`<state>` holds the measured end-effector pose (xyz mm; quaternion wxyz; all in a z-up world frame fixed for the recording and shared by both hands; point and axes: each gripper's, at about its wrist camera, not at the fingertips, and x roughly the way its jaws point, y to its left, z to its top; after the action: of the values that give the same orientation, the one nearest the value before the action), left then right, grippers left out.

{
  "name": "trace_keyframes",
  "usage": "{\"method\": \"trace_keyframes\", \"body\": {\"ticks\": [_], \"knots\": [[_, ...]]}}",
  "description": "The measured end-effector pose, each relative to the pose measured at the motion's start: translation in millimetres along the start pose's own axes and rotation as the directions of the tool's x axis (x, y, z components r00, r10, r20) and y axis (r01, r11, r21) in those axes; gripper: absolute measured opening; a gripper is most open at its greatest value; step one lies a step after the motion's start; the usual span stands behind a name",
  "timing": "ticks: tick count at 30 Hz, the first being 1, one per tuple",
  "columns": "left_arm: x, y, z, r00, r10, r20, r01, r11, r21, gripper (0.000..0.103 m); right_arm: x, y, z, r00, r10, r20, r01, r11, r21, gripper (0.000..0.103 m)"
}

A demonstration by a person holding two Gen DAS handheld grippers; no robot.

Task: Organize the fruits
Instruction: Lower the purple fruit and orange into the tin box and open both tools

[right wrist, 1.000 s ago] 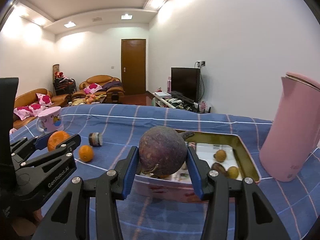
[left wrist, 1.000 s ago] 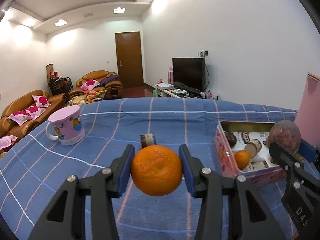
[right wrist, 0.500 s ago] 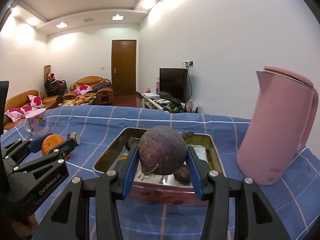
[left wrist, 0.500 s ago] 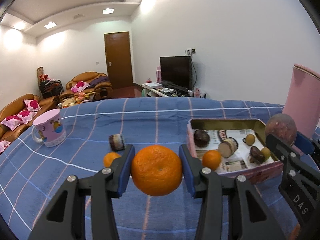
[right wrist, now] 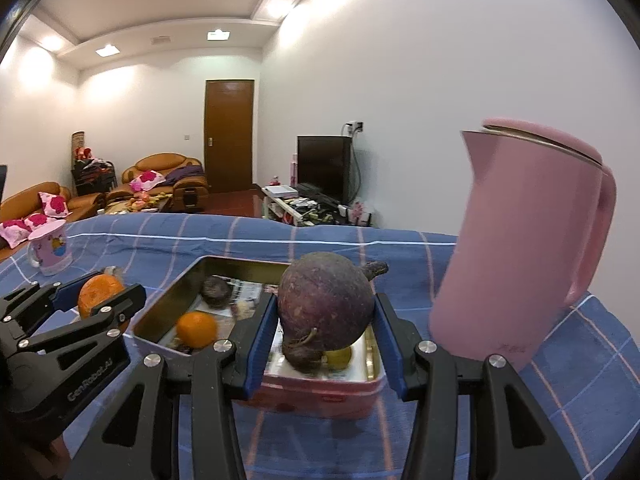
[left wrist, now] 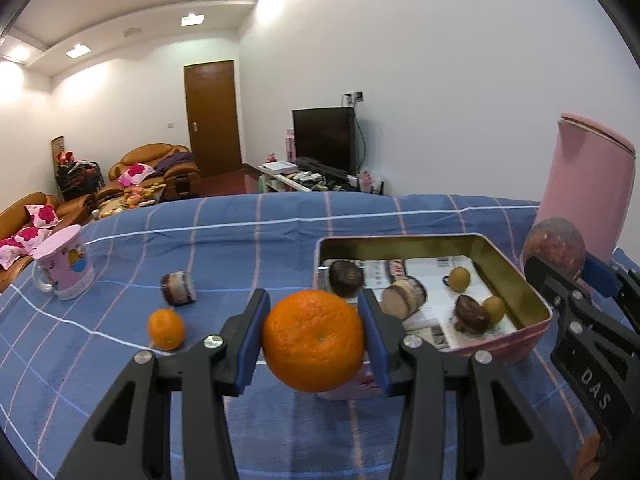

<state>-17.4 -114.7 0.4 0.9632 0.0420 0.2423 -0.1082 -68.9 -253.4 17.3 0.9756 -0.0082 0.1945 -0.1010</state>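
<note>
My left gripper [left wrist: 313, 340] is shut on a large orange [left wrist: 313, 341], held above the blue cloth just before the near left corner of the pink tin [left wrist: 516, 272]. My right gripper [right wrist: 326, 330] is shut on a dark purple mangosteen [right wrist: 326, 306], held over the tin's near right end [right wrist: 320, 390]. The tin holds several small fruits, among them a small orange [right wrist: 197, 329] and dark fruits [left wrist: 346, 278]. A second small orange [left wrist: 166, 328] lies on the cloth left of the tin. The right gripper with the mangosteen [left wrist: 554, 247] also shows at the right edge of the left wrist view.
A tall pink kettle [right wrist: 524, 240] stands right of the tin. A pink mug [left wrist: 64, 262] stands at the far left. A small dark jar [left wrist: 178, 288] lies on its side on the cloth. The table [left wrist: 280, 224] has a blue checked cloth; sofas and a TV lie behind.
Both grippers have moved right and toward the tin, each still holding its fruit. The tin and kettle appear closer; the small orange on the cloth now shows left of the left gripper.
</note>
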Motion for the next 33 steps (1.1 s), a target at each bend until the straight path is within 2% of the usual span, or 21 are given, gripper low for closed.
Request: {"method": "trace_keyframes", "body": {"ticks": [9,20,29,33], "knots": [[15.5,-23.9,8.4,0.998,-0.057,-0.017,0.057,0.998,0.005,0.047,11.6,-28.7,1.8,0.997,-0.068,-0.027,0.069,0.996,0.055,0.050],[43.9,-41.8,23.9,0.995,-0.090,-0.033,0.090,0.996,0.001,0.047,32.5,-30.0,14.3,0.990,-0.143,0.006,0.143,0.990,0.012,0.050],[69.9,-43.3,35.3,0.991,-0.113,-0.073,0.113,0.994,-0.007,0.047,55.9,-35.2,24.0,0.989,-0.148,-0.020,0.148,0.989,0.023,0.050],[84.2,-40.7,37.2,0.984,-0.132,-0.124,0.130,0.991,-0.021,0.047,67.5,-32.0,26.7,0.992,-0.123,-0.039,0.124,0.992,0.009,0.050]]}}
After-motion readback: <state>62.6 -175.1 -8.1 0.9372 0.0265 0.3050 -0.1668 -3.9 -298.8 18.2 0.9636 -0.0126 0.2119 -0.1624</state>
